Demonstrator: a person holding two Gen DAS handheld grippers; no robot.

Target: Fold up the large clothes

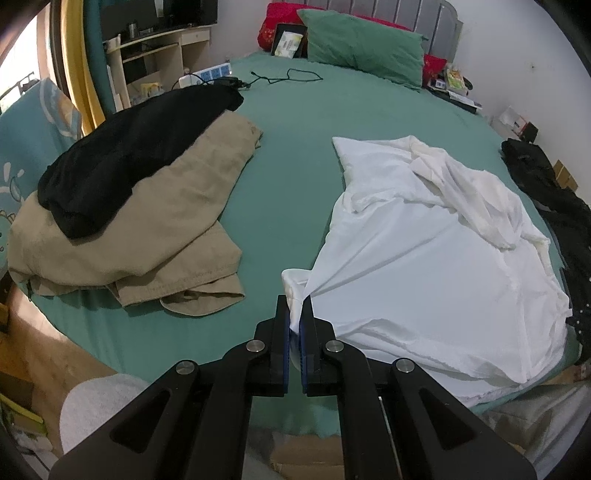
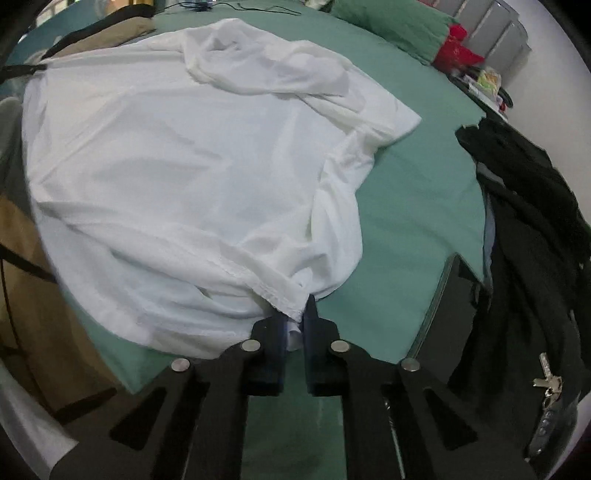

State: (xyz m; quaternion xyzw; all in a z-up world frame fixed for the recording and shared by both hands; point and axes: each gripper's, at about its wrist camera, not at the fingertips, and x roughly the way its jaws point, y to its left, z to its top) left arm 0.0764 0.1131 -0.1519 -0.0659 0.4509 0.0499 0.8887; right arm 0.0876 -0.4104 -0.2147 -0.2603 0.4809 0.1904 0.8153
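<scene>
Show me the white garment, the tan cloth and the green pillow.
white garment point(image 1: 424, 266), left wrist view, middle of its spread body
tan cloth point(image 1: 155, 236), left wrist view, its folded top
green pillow point(image 1: 362, 44), left wrist view, its front face

White shirt point(image 1: 424, 258) thin smooth cloth; tan garment point(image 1: 147, 229) coarse matt; bedsheet point(image 1: 288, 177) matt green cloth.

White shirt point(image 1: 424, 258): plain white, no print. Bed sheet point(image 1: 288, 147): plain teal green. Tan garment point(image 1: 147, 229), toward the sheet's left edge: plain beige. Black garment point(image 1: 122, 158) lying on it: solid black. Dark garment point(image 2: 524, 221) at the sheet's right edge: black. Pillow point(image 1: 364, 48) at the head end: green. Cushion point(image 1: 280, 18) behind it: red. Left gripper point(image 1: 295, 314): black, blue pads. Right gripper point(image 2: 295, 325): black.
</scene>
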